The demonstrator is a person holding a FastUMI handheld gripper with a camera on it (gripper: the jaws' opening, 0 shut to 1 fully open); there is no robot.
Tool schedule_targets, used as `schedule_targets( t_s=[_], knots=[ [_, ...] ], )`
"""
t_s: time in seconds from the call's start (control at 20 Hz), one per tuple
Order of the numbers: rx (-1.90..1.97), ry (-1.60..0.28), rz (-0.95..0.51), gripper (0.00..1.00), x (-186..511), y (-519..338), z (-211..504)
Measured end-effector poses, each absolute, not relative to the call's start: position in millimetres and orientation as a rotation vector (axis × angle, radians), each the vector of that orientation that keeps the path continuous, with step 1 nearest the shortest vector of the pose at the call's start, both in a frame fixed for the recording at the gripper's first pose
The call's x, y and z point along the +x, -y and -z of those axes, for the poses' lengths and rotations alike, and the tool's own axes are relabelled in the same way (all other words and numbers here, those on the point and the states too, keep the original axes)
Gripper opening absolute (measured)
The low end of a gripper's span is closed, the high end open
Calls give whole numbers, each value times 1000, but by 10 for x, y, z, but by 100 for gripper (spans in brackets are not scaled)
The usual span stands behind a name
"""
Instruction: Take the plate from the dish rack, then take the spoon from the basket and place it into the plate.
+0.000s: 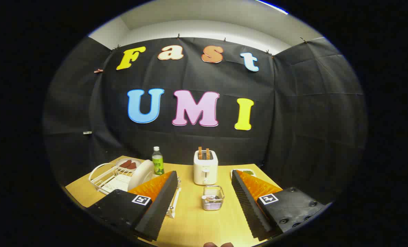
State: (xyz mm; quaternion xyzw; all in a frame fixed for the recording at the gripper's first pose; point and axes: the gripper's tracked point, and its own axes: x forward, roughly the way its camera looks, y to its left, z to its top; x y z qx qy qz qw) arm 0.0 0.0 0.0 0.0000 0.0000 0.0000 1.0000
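White plate (141, 174) beyond the spread tool (201, 190).

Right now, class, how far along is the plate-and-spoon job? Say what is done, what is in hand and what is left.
Done: nothing visible; the plate stands on edge in the rack. In hand: nothing; the tongs are open, fingers apart above the table, with the basket between them, just ahead. Left: lift the plate out, set it down, then take the spoon from the basket and put it in the plate.
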Motion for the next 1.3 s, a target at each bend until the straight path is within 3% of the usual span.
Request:
schedule_targets(
  t_s=[0.8,1.3],
  knots=[
    [35,-47,-89,98,191,-392,87],
    [9,-80,-244,98,484,-930,-19]
  ],
)
